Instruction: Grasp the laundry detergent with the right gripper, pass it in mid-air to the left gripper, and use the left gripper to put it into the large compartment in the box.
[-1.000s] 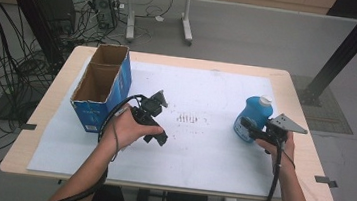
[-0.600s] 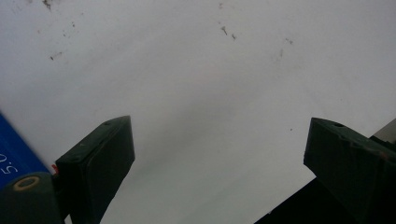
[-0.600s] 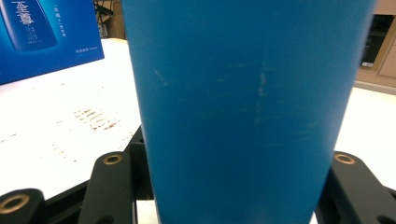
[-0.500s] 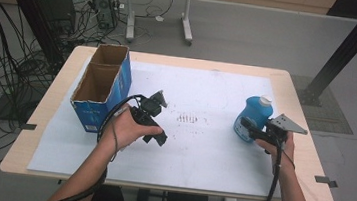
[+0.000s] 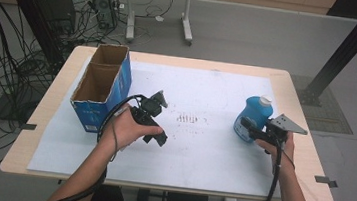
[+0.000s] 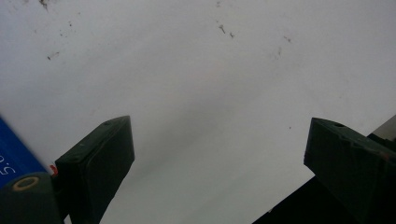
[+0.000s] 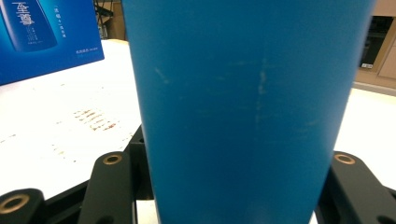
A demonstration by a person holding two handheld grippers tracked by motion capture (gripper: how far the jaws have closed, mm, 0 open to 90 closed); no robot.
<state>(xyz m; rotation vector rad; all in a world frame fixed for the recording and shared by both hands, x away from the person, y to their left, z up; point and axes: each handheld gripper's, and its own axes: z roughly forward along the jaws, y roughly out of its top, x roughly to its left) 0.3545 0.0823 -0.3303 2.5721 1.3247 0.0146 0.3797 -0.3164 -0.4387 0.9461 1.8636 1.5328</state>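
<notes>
White sheet over a pale wooden table point(image 5: 298, 88), grey floor and cable tangles beyond.

Near edge — two forearms come in from the bottom of the high view. Left hand-held gripper point(image 5: 158, 137) sits low over the sheet, left of centre, tilted down toward the surface; in the left gripper view its jaws stand wide apart with nothing between them, only white paper with faint specks ahead. A sliver of blue print shows at that view's lower left corner.

Right hand-held gripper point(image 5: 243, 123) is on the right side of the table, grey three-cornered plate on top, jaws clamped on either side of the blue bottle point(image 5: 252, 119). Bottle stands upright on the sheet, white cap up; in the right gripper view its blue body point(image 7: 247, 112) sits squarely between the jaws.

Mid table — a patch of brownish marks point(image 5: 190, 118) on the sheet, between the two grippers.

Far left — open blue cardboard box point(image 5: 102, 85), two compartments, near the left edge of the table, just beyond the left hand.
</notes>
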